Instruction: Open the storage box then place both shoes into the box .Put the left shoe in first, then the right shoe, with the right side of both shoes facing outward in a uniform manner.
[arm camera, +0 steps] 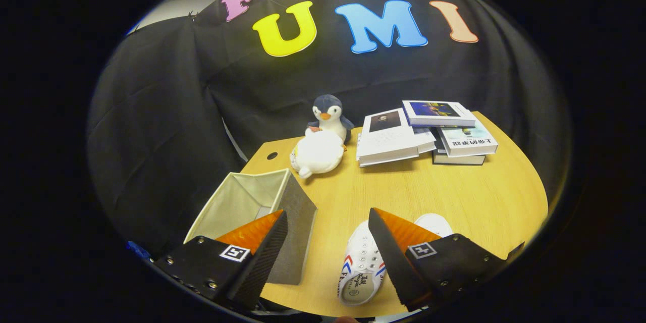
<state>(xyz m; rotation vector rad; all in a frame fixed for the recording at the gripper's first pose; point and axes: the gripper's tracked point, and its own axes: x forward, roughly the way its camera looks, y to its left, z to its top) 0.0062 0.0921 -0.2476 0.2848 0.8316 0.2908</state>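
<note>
A grey fabric storage box point(252, 202) with a pale lining stands on the wooden table, its top open, partly behind my left finger. One white shoe point(361, 267) with red and blue stripes lies under and just left of my right finger, toe pointing away. A second white shoe point(434, 223) peeks out behind that right finger, mostly hidden. My gripper point(328, 222) hovers above the table, open, with nothing between its fingers; bare tabletop shows in the gap.
A plush penguin point(323, 139) sits at the table's far edge beyond the box. A stack of books point(424, 133) lies at the far right. The table point(469, 197) has a round cable hole point(272, 155) near the box.
</note>
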